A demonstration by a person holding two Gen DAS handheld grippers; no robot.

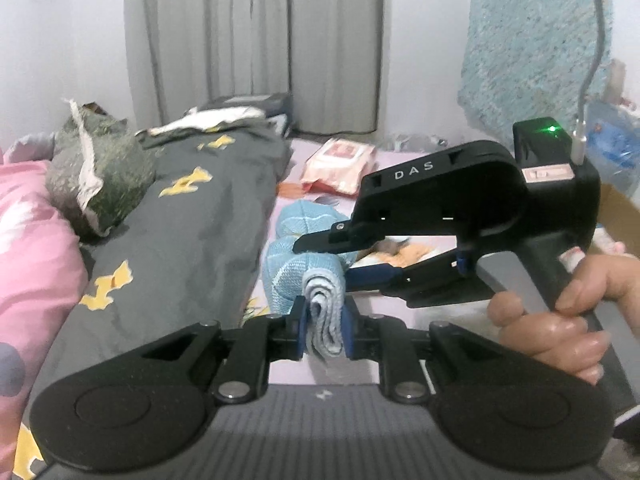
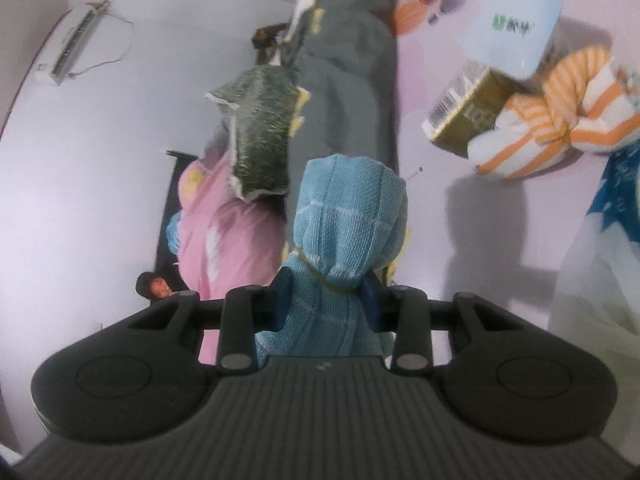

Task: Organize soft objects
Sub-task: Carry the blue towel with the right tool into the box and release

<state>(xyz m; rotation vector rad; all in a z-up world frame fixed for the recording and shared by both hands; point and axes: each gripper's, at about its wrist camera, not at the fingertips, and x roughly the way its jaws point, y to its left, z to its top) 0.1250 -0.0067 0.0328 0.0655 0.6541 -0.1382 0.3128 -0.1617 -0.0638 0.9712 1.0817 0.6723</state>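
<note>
A light-blue woven towel (image 1: 296,276), rolled and tied into a bundle, hangs above the lilac bed sheet (image 1: 384,168). My left gripper (image 1: 323,320) is shut on its grey-edged rolled end, the blue pads pressing from both sides. My right gripper (image 1: 324,264), held by a hand (image 1: 560,320), reaches in from the right and clamps the same towel farther along. In the right wrist view the right gripper (image 2: 328,300) is shut on the towel's (image 2: 348,208) tied neck, with the rounded end sticking out past the fingers.
A grey duvet with yellow marks (image 1: 192,216), a pink pillow (image 1: 32,240) and a greenish bag (image 1: 100,176) lie on the left. A wipes pack (image 1: 340,164) sits behind. An orange-striped bundle (image 2: 560,120) and a gold box (image 2: 464,116) lie on the sheet.
</note>
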